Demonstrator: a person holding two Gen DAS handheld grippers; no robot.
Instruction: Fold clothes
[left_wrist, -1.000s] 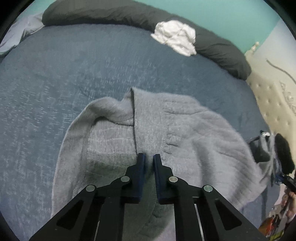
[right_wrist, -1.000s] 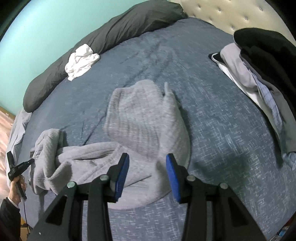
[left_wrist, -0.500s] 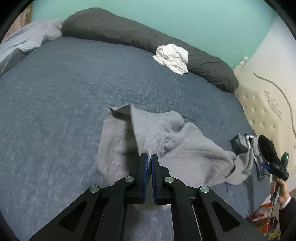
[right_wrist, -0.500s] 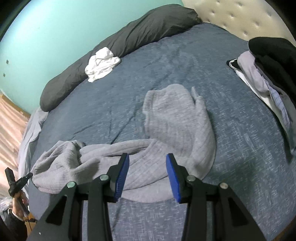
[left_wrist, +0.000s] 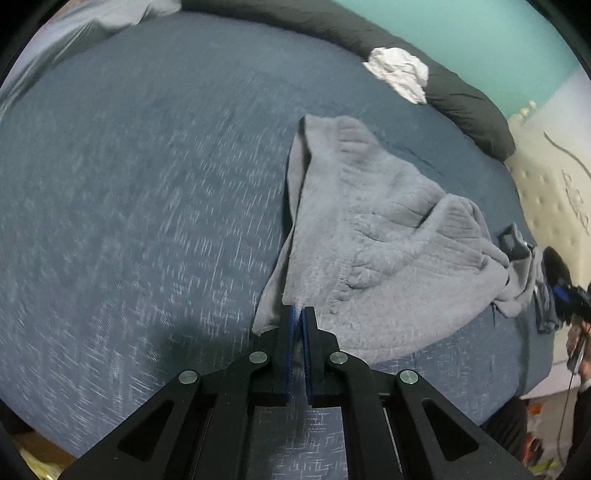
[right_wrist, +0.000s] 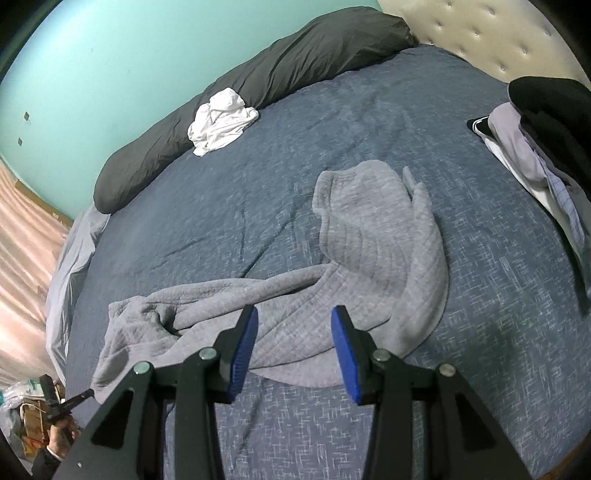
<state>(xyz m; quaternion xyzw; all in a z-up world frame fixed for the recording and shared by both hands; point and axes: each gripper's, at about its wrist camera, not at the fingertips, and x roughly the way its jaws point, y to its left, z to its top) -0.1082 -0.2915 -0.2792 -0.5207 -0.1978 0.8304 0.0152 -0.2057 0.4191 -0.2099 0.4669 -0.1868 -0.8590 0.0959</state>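
Pinched almost closed, the left gripper (left_wrist: 298, 314) has an edge of the fuzzy grey ribbed knit sweater (left_wrist: 373, 236) caught between its blue pads, the cloth rising from the jaws and spreading away over the dark blue bedspread (left_wrist: 147, 206) toward the bed's far side. The right gripper (right_wrist: 291, 343) stands wide open and holds nothing, hovering just above the sweater's (right_wrist: 373, 251) near hem, which lies between and just beyond its fingertips near the bed's near edge; one sleeve trails off toward the left edge. A crumpled white garment (right_wrist: 219, 123) rests against the long dark grey bolster pillow (right_wrist: 258, 77) along the far edge, well apart from the sweater. A heap of black and pale clothes (right_wrist: 543, 129) sits at the right edge.
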